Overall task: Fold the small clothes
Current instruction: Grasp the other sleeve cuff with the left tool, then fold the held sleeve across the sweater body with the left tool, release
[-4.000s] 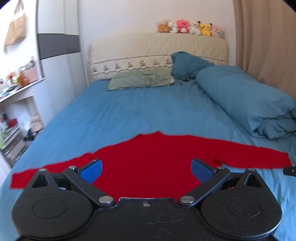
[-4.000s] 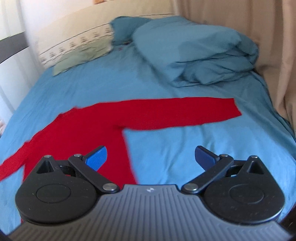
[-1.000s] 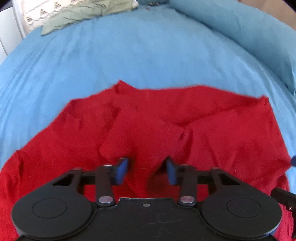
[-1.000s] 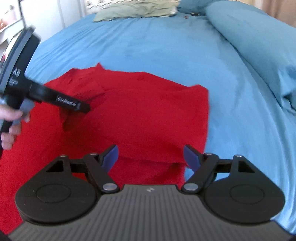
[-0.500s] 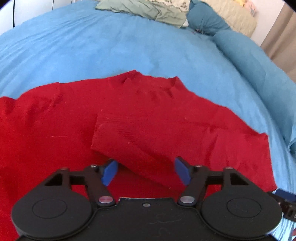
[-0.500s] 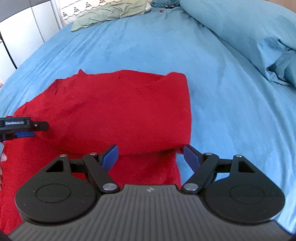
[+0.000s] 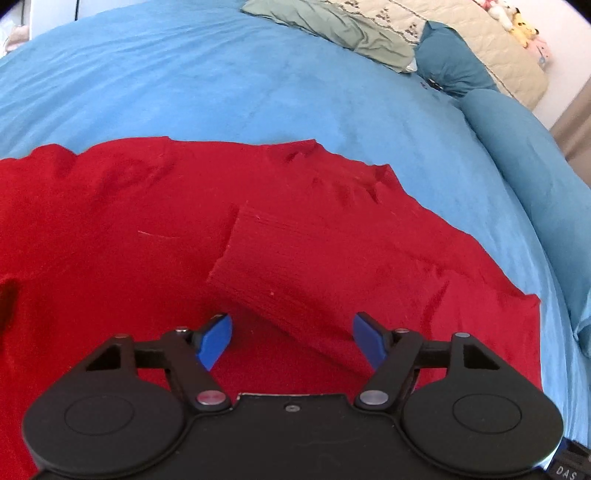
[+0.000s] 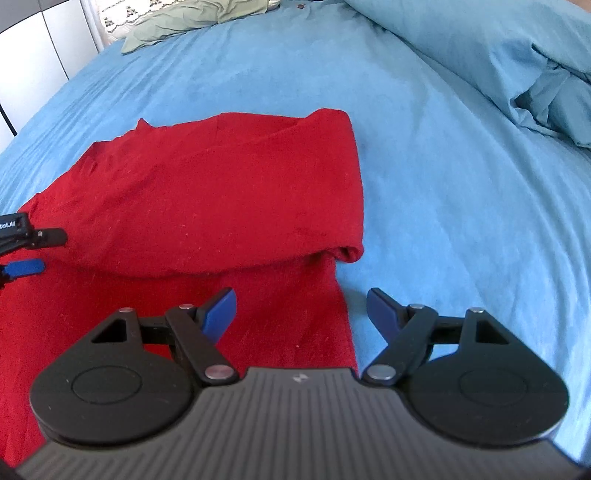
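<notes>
A red long-sleeved sweater [image 7: 155, 229] lies flat on the blue bed sheet [image 7: 184, 88]. Its right sleeve [image 7: 295, 273] is folded across the body; in the right wrist view the folded sleeve [image 8: 229, 192] lies over the sweater body. My left gripper [image 7: 291, 343] is open and empty, just above the sleeve's cuff end. My right gripper [image 8: 303, 314] is open and empty, over the sweater's right side edge. The left gripper's fingertips [image 8: 26, 266] show at the left edge of the right wrist view.
A rolled blue duvet [image 8: 509, 55] lies along the bed's right side. A green pillow [image 7: 332, 26] and a dark blue pillow [image 7: 450, 70] lie at the cream headboard [image 7: 480, 40], with plush toys on it. White cupboards [image 8: 37, 55] stand to the left.
The right sleeve, spread out four seconds ago, now lies folded over the body. Both grippers have let go, opened and drawn back slightly from the cloth.
</notes>
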